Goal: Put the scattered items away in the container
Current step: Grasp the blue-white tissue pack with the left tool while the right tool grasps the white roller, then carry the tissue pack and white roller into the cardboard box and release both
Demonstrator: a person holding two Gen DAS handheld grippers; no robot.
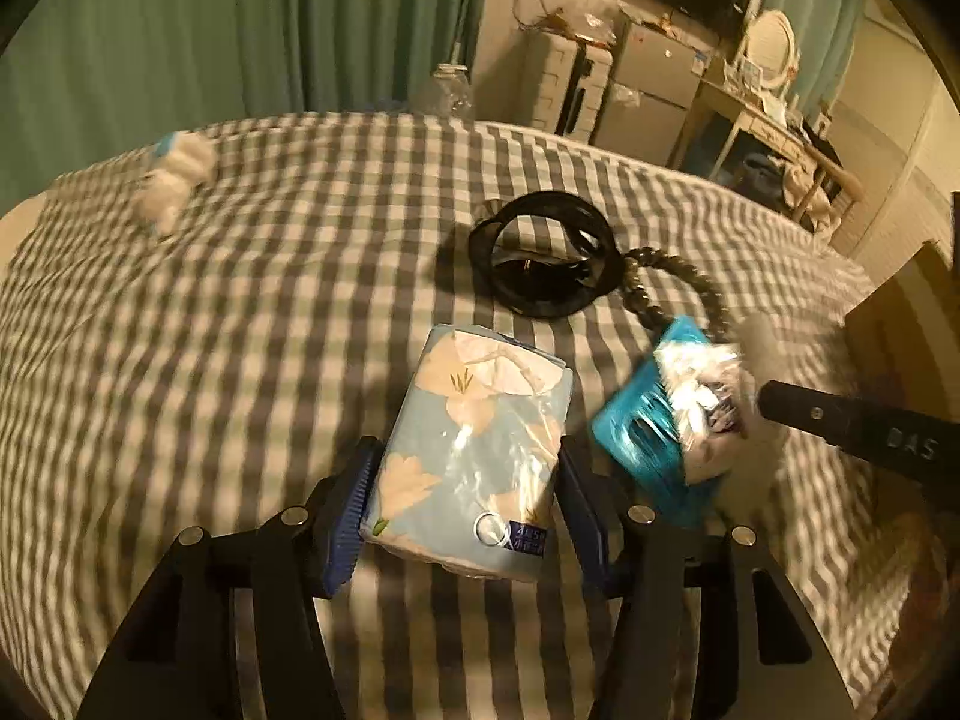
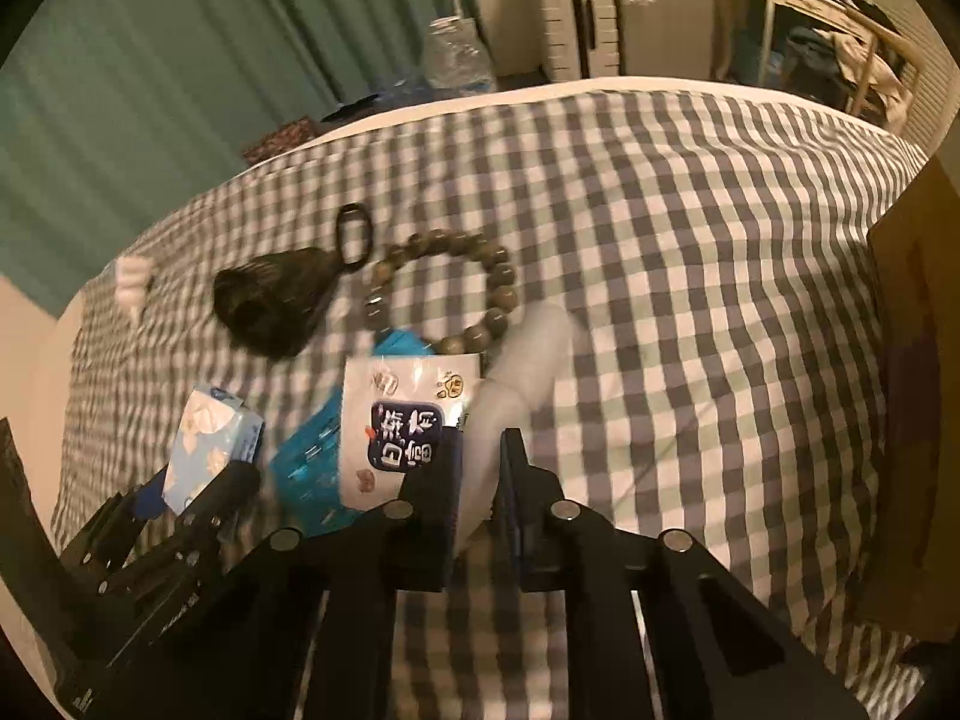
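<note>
Broadly, everything lies on the checked bed (image 1: 270, 312), which fills both views. At the right edge of the right wrist view stands what looks like a cardboard box (image 2: 918, 396), probably the container, though its opening is out of sight.

Near the middle of the left wrist view lies a black strap coil (image 1: 543, 258), with a bead bracelet (image 2: 444, 294) just beside it. Low in that frame the left gripper (image 1: 462, 492) has the floral tissue pack (image 1: 480, 432) between its blue pads (image 1: 351, 510), which sit against both long sides; the hold looks firm.

Right of the tissue pack, a blue packet (image 1: 636, 438) lies under a printed sachet (image 2: 408, 432). The right gripper (image 2: 480, 480) is clamped on a pale, blurred item (image 2: 522, 372) that I cannot identify. A small white object (image 1: 174, 174) lies well apart in the upper left.

To do this step well, I would lift each item straight up before swinging toward the box, keep the tissue pack level so the slick wrap does not slip, and release only once over the opening.
</note>
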